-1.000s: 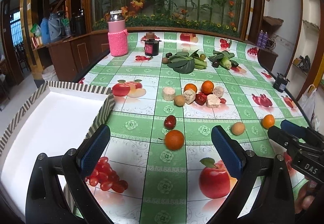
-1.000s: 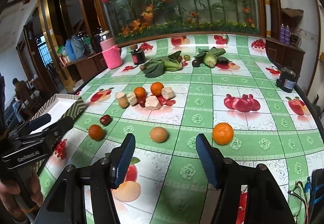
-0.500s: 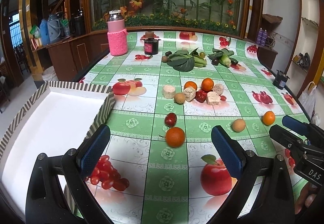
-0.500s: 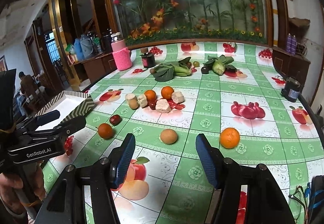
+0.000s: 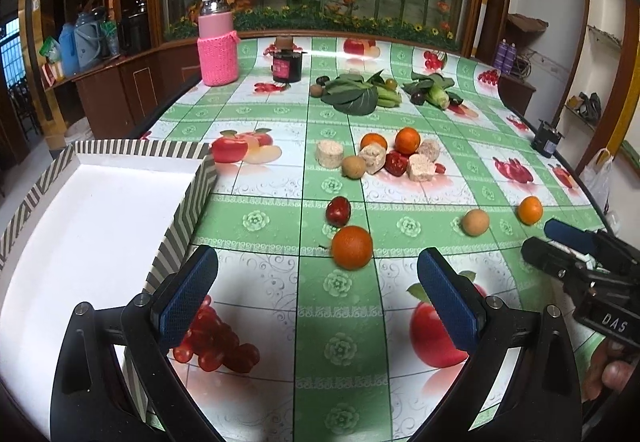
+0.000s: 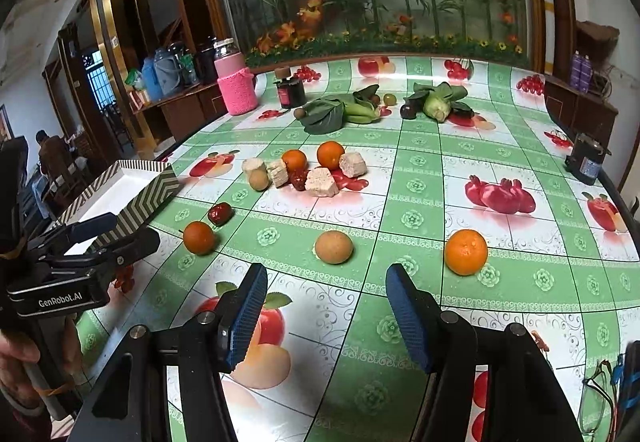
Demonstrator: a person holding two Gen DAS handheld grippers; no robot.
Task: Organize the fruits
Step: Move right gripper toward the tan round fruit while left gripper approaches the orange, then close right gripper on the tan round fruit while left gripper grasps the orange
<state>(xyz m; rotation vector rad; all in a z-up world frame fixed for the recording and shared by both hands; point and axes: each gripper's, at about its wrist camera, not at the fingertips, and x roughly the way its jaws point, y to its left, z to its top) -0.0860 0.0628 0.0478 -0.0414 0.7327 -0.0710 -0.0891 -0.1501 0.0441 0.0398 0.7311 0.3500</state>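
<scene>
On the fruit-print counter (image 5: 256, 114), both grippers' jaws stand spread and empty: left gripper (image 5: 318, 282) facing an orange (image 5: 352, 247), right gripper (image 6: 326, 294) a brown egg-like fruit (image 6: 333, 247)

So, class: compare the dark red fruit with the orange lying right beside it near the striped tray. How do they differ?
The dark red fruit is smaller than the orange. Its skin is glossy and deep red, while the orange's is matte and bright orange. It looks slightly elongated; the orange is round. It also lies farther from the left gripper. Both rest loose on the tablecloth, outside the tray.
</scene>
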